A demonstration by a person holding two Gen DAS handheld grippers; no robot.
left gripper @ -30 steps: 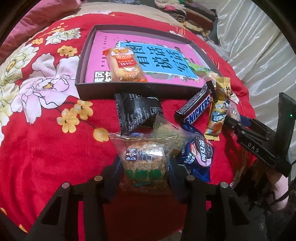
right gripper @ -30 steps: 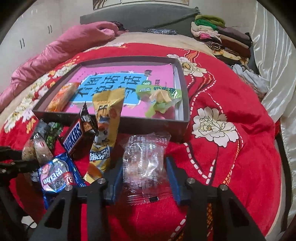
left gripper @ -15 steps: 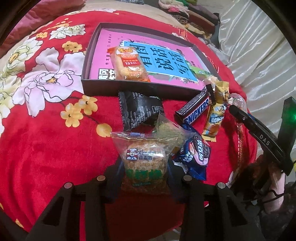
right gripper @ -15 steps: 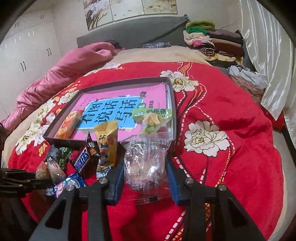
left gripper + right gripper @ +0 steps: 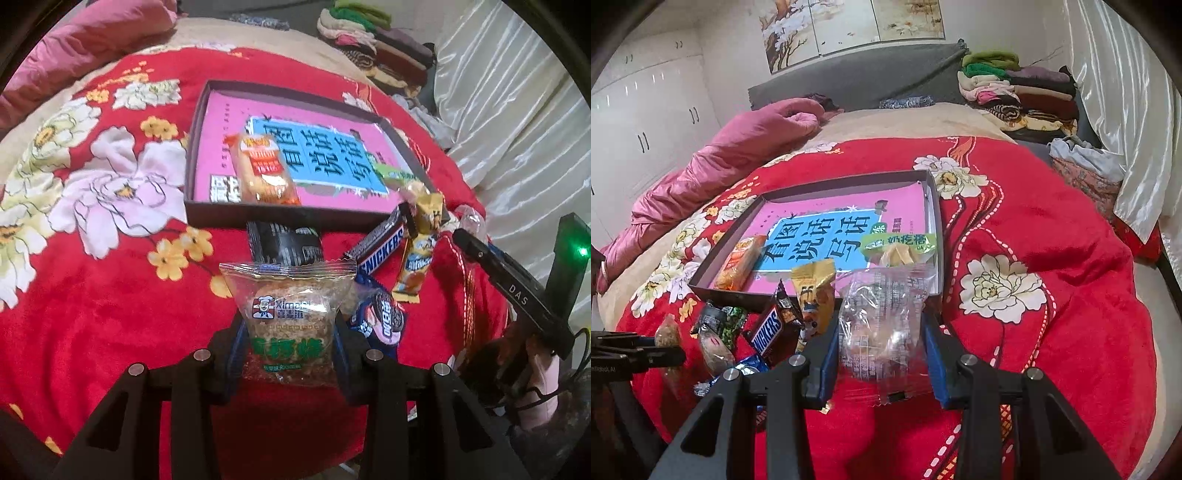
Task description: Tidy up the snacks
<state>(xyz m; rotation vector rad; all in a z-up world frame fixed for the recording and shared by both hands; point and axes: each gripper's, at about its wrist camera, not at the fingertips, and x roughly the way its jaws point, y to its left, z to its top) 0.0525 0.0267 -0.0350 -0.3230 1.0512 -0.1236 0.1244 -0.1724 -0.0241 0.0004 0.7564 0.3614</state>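
Across the bed lies a red flowered blanket [image 5: 1052, 229], and on it sits a shallow dark tray [image 5: 280, 216] lined with a pink and blue printed sheet. Inside the tray are an orange cracker packet [image 5: 266, 170] at its near left and a green-topped candy packet [image 5: 901, 247] at its near right. Just in front of the tray's near wall lies a loose heap of snacks: a black packet [image 5: 284, 243], a chocolate bar [image 5: 380, 243], a yellow packet [image 5: 419, 251] and a blue cookie packet [image 5: 380, 317].

Left gripper [image 5: 288, 343] is clenched on a clear rice-crisp packet [image 5: 288, 310], held above the blanket. Right gripper [image 5: 881, 347] is clenched on a clear crinkly packet [image 5: 882, 317], also off the blanket (its contents are hard to make out).

Both wrappers look slick and puffy, so either could slide out of the pads on the way to the tray. The two grippers are near each other beside the heap, and a careless swing could knock the chocolate bar or yellow packet, which lean against the tray wall. Dropping short would leave a packet on the blanket.
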